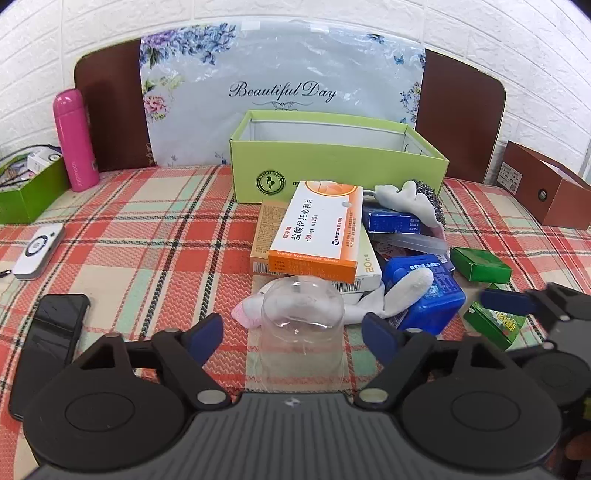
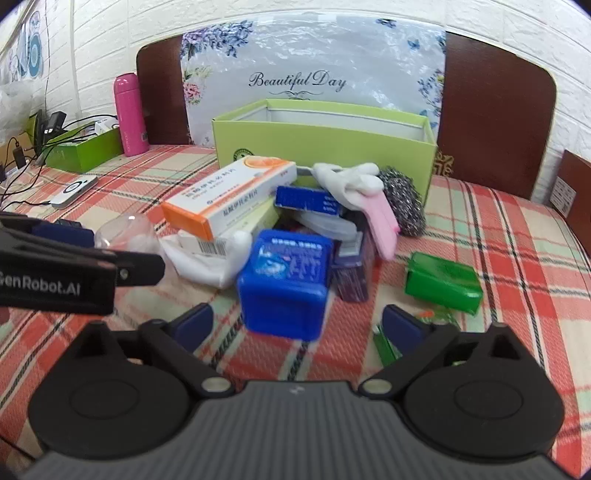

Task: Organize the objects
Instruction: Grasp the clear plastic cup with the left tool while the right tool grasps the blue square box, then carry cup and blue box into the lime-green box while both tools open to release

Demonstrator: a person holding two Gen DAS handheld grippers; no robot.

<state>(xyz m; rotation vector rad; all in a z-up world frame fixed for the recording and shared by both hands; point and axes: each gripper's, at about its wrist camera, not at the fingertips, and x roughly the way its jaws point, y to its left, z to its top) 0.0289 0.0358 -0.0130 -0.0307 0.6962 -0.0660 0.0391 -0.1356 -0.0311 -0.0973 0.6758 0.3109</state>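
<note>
We hold the left gripper (image 1: 291, 334) spread wide around an upturned clear plastic cup (image 1: 301, 325), pads apart from its sides, the cup's outline hard to trace. Our right gripper (image 2: 297, 326) gapes before a blue plastic box (image 2: 284, 278), gripping nothing. Beyond, on the plaid tablecloth (image 1: 147, 229), a white sock (image 2: 207, 264) lies half buried under an orange-and-white medicine carton (image 1: 319, 229). Behind stands an open green cardboard box (image 1: 332, 162), then a white brick wall (image 1: 517, 33).

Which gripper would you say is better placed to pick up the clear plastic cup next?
Left. The clear plastic cup sits between the open left gripper fingers; the right gripper faces the blue container.
</note>
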